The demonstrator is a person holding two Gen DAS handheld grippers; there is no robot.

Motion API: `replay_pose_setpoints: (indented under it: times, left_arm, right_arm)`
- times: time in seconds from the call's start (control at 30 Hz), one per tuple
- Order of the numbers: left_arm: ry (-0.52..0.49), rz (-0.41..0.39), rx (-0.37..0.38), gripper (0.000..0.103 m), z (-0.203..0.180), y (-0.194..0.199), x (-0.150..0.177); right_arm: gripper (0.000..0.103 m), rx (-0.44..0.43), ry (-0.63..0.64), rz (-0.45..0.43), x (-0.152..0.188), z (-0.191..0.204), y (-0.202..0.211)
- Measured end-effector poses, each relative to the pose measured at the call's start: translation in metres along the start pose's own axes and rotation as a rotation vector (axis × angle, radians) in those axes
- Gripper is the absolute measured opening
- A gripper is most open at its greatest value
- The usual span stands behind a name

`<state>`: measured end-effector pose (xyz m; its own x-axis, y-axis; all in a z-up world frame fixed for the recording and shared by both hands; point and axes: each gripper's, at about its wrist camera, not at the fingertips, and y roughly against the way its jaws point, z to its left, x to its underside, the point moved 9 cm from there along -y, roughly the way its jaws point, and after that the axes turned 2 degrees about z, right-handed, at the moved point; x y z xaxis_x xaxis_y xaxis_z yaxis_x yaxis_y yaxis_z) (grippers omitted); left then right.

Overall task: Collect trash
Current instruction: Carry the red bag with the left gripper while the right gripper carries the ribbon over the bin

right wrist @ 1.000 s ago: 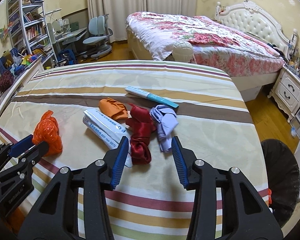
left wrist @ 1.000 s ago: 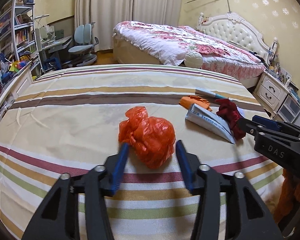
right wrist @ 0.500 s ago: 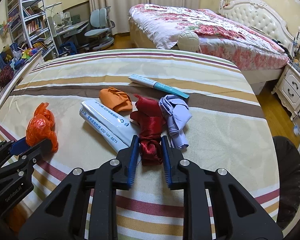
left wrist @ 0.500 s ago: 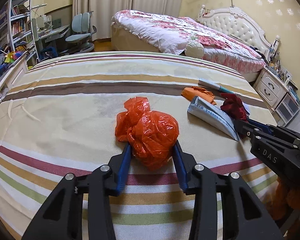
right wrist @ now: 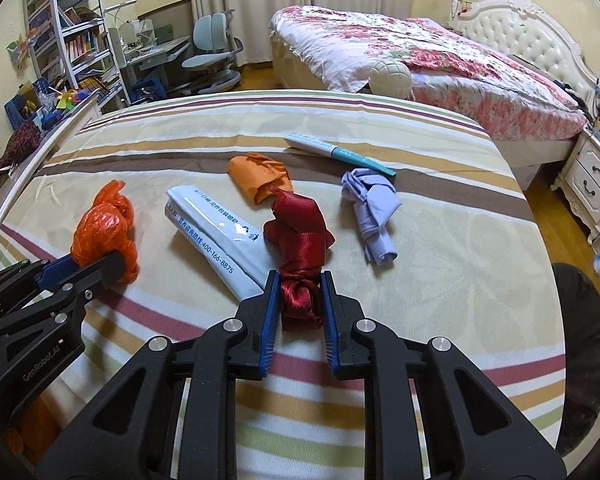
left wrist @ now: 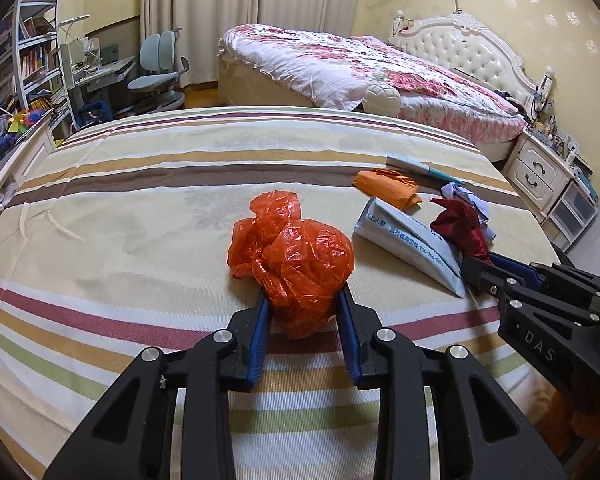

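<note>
A crumpled orange plastic bag (left wrist: 296, 256) lies on the striped bedspread (left wrist: 140, 240). My left gripper (left wrist: 302, 296) has its blue pads pressed on the bag's near end, and its jaws are closing on it. To the right, a dark red satin cloth (right wrist: 300, 232) lies knotted, with my right gripper (right wrist: 300, 280) shut on its near end. The right wrist view shows the left gripper (right wrist: 100, 266) at the bag (right wrist: 100, 228). In the left wrist view the right gripper (left wrist: 480, 264) sits at the red cloth (left wrist: 460, 228).
Between the two grips lies a flat white package (right wrist: 212, 240). Behind it lie an orange cloth (right wrist: 260, 174), a lilac cloth (right wrist: 372, 208) and a white and teal tube (right wrist: 336, 152). A dark bin (right wrist: 580, 360) stands past the bed's right edge.
Both grippers went from open around their items to pressed on them: the left on the orange bag, the right on the red cloth. Neither item has left the bedspread.
</note>
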<state>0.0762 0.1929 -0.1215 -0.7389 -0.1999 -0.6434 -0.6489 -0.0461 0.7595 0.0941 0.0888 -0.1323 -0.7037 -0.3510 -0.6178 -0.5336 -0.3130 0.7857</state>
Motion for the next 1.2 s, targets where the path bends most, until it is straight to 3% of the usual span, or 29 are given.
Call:
replay_pose_setpoints:
  times: [0.2, 0.7, 1.2]
  left_arm:
    - [-0.007, -0.003, -0.001, 0.032, -0.002, 0.005, 0.005]
    - [-0.036, -0.048, 0.047, 0.031, -0.034, 0.026, 0.02]
    - [-0.182, -0.108, 0.204, 0.031, -0.15, 0.044, 0.014]
  right_arm:
    - [0.02, 0.003, -0.01, -0.019, 0.006, -0.003, 0.013]
    - [0.019, 0.066, -0.101, -0.064, 0.034, -0.055, 0.049]
    - [0.02, 0.217, -0.253, -0.145, 0.06, -0.155, 0.101]
